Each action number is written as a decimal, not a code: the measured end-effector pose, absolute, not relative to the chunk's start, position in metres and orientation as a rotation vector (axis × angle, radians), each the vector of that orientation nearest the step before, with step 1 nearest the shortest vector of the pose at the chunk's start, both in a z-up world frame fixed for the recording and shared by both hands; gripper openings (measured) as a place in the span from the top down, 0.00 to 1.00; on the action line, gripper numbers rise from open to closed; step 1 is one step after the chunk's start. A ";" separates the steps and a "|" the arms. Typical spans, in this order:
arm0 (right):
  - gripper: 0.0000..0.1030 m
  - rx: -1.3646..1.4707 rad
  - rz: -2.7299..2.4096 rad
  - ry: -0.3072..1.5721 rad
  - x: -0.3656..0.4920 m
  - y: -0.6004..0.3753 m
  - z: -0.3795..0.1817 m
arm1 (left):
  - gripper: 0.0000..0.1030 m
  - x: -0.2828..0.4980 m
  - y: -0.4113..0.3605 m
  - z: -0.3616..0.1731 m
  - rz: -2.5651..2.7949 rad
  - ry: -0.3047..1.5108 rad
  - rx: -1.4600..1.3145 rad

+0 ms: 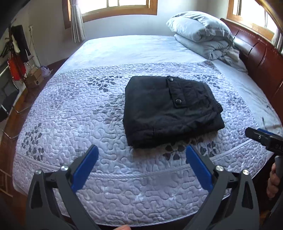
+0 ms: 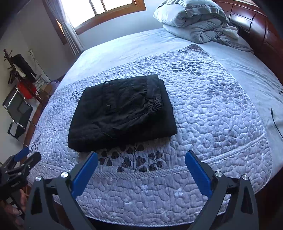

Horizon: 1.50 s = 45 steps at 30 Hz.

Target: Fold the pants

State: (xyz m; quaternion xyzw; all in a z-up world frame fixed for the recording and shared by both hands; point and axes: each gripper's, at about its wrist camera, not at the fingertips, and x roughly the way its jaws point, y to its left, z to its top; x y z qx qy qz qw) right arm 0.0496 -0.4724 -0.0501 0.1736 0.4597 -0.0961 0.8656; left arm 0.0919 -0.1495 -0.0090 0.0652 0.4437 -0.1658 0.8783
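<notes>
Bedroom, daylight through wood-framed windows (image 1: 120, 7). Bed (image 1: 123, 47) carries a pale quilted cover (image 1: 70, 109) with grey leaf print.

Left wrist view, left to right:
- 9 o'clock: coat rack (image 1: 17, 44) with dark and red items, cardboard boxes (image 1: 34, 77) on the floor beside the bed.
- Centre: black pants (image 1: 169, 109), folded into a compact rectangle, flat on the quilted cover; a flap with two snap buttons faces up.
- 1 o'clock: folded grey duvet (image 1: 201, 33) against the dark wooden headboard (image 1: 256, 51).
- 3 to 4 o'clock: tip of the right gripper (image 1: 256, 136) enters at the frame edge.
- 6 o'clock: left gripper (image 1: 141, 155), jaws spread wide, blue pads (image 1: 84, 169) bare, nothing between them. It hangs over the near edge of the cover, short of the pants, not touching them.

Right wrist view, left to right:
- 8 o'clock: left gripper (image 2: 26, 157) seen from the side.
- 10 to 11 o'clock from centre: pants (image 2: 122, 113), elastic cuff on top at their right side.
- 6 o'clock: right gripper (image 2: 141, 159), jaws fully apart, empty, clear of the pants; leaf print shows between the fingers (image 2: 198, 169).
</notes>
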 end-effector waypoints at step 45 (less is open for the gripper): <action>0.04 0.211 -0.233 0.898 0.015 -0.434 -0.027 | 0.03 0.059 -0.146 -0.021 -0.324 0.938 0.143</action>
